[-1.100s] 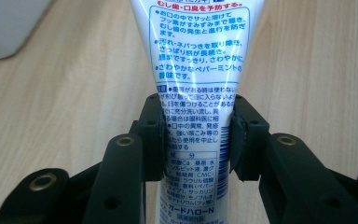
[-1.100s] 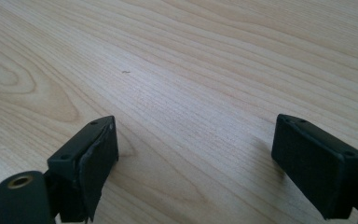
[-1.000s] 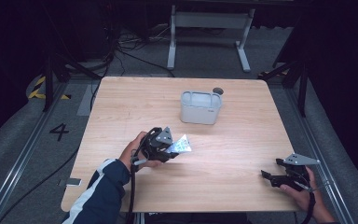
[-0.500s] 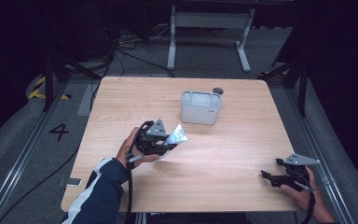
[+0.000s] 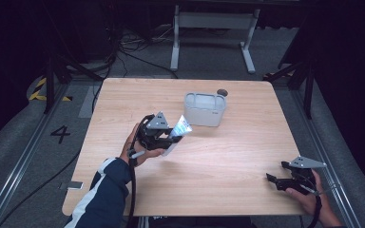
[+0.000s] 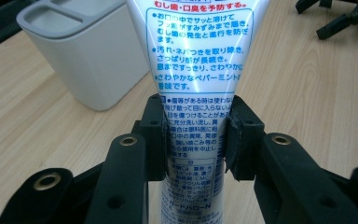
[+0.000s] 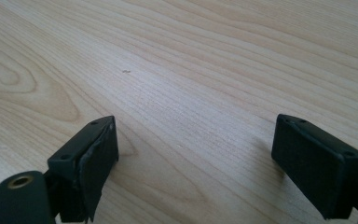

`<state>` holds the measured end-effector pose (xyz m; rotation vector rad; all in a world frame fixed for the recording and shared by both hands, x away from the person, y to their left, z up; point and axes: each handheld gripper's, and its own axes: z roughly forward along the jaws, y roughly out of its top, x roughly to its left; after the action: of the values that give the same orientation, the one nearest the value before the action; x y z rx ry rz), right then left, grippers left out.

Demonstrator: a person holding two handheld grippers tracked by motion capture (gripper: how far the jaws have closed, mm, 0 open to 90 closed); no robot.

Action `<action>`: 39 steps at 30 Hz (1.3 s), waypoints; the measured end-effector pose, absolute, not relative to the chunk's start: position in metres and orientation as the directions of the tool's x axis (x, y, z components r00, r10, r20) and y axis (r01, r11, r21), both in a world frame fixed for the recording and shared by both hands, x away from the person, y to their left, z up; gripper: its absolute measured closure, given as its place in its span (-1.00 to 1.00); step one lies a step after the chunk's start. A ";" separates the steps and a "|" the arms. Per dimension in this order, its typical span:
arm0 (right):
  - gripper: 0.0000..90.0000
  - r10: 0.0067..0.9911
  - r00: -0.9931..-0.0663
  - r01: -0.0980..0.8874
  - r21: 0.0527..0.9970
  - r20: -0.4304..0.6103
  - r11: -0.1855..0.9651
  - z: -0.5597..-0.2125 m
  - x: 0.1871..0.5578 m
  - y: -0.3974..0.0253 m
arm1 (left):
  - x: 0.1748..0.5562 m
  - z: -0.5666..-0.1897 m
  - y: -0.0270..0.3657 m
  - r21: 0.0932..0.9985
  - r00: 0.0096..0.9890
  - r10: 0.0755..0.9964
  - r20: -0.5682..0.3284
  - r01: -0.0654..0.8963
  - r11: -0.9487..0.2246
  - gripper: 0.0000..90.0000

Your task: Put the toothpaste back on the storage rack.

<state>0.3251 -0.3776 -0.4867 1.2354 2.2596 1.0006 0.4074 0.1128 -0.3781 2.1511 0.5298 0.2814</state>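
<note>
Tabletop (image 5: pixel 247 156): pale wood, light tan, with darker brown grain lines and looping whorls, clearest in the right gripper view.

Soft plastic tube (image 6: pixel 196 70): white, glossy body, printed with blue Japanese characters; a thin blue outline frames the text block, red characters run along the top edge. From the high view it reads white with a light blue patch.

Rectangular plastic holder (image 5: pixel 205 109): light grey walls, slightly darker grey rim.

Left tongs (image 6: pixel 193 140): matte black, brass-coloured rivet holes. Right tongs (image 7: pixel 193 158): same black, one brass hole.

Three-cornered plates: grey.

Sleeve (image 5: pixel 105 197): dark navy with a white stripe.

Floor (image 5: pixel 14 137): grey carpet, black numeral, yellow-black hazard tape.
</note>
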 end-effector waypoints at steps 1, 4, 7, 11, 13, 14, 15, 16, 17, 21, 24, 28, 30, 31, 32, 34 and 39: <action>-0.67 0.839 -0.544 0.571 0.737 0.010 0.362 -0.487 0.325 -0.378 | 0.409 -0.376 0.112 0.816 0.883 0.469 0.006 0.266 -0.513 0.46; -0.67 0.839 -0.545 0.571 0.737 0.010 0.362 -0.487 0.325 -0.378 | 0.412 -0.369 0.111 0.832 0.884 0.468 0.007 0.255 -0.493 0.47; -0.67 0.837 -0.547 0.571 0.736 0.011 0.363 -0.487 0.325 -0.378 | 0.413 -0.365 0.109 0.841 0.880 0.475 0.002 0.255 -0.477 0.47; -0.67 0.837 -0.548 0.570 0.737 0.010 0.364 -0.487 0.325 -0.378 | 0.419 -0.356 0.107 0.860 0.879 0.476 -0.019 0.257 -0.441 0.47; -0.67 0.836 -0.548 0.569 0.737 0.010 0.365 -0.487 0.325 -0.378 | 0.421 -0.350 0.104 0.866 0.878 0.478 -0.009 0.247 -0.436 0.47; -0.67 0.836 -0.548 0.569 0.737 0.009 0.365 -0.487 0.325 -0.378 | 0.422 -0.348 0.102 0.867 0.878 0.479 -0.014 0.249 -0.432 0.47; -0.67 0.836 -0.548 0.569 0.737 0.009 0.365 -0.487 0.325 -0.378 | 0.423 -0.346 0.101 0.868 0.879 0.477 -0.009 0.244 -0.433 0.47; -0.67 0.836 -0.548 0.569 0.737 0.009 0.365 -0.487 0.325 -0.378 | 0.424 -0.345 0.099 0.871 0.879 0.476 -0.009 0.241 -0.428 0.47; -0.67 0.836 -0.548 0.569 0.737 0.010 0.365 -0.487 0.325 -0.378 | 0.425 -0.343 0.098 0.871 0.882 0.471 -0.002 0.233 -0.432 0.47; -0.67 0.836 -0.548 0.569 0.737 0.009 0.365 -0.487 0.325 -0.378 | 0.429 -0.337 0.090 0.880 0.883 0.469 -0.004 0.226 -0.418 0.48; -0.67 0.836 -0.548 0.569 0.737 0.009 0.365 -0.487 0.325 -0.378 | 0.432 -0.332 0.085 0.889 0.885 0.465 -0.006 0.218 -0.403 0.48; -0.67 0.836 -0.548 0.569 0.737 0.009 0.365 -0.487 0.325 -0.378 | 0.441 -0.323 0.075 0.896 0.884 0.467 0.002 0.205 -0.393 0.48; -0.67 0.837 -0.548 0.570 0.736 0.010 0.365 -0.487 0.325 -0.378 | 0.445 -0.319 0.071 0.901 0.886 0.463 0.003 0.198 -0.386 0.48; -0.67 0.837 -0.548 0.569 0.737 0.009 0.365 -0.487 0.325 -0.378 | 0.446 -0.317 0.068 0.904 0.887 0.462 0.002 0.196 -0.381 0.48; -0.67 0.837 -0.548 0.569 0.737 0.009 0.365 -0.487 0.325 -0.378 | 0.448 -0.315 0.066 0.904 0.888 0.460 0.004 0.193 -0.381 0.48; -0.67 0.836 -0.548 0.569 0.737 0.009 0.365 -0.487 0.325 -0.378 | 0.452 -0.312 0.063 0.907 0.888 0.460 0.011 0.186 -0.379 0.48; -0.67 0.837 -0.548 0.569 0.737 0.009 0.365 -0.487 0.325 -0.378 | 0.464 -0.303 0.053 0.911 0.885 0.466 0.012 0.183 -0.371 0.48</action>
<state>0.3253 -0.3779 -0.4868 1.2293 2.2637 1.0013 0.4639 0.0534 -0.3027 1.9545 0.4750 0.3222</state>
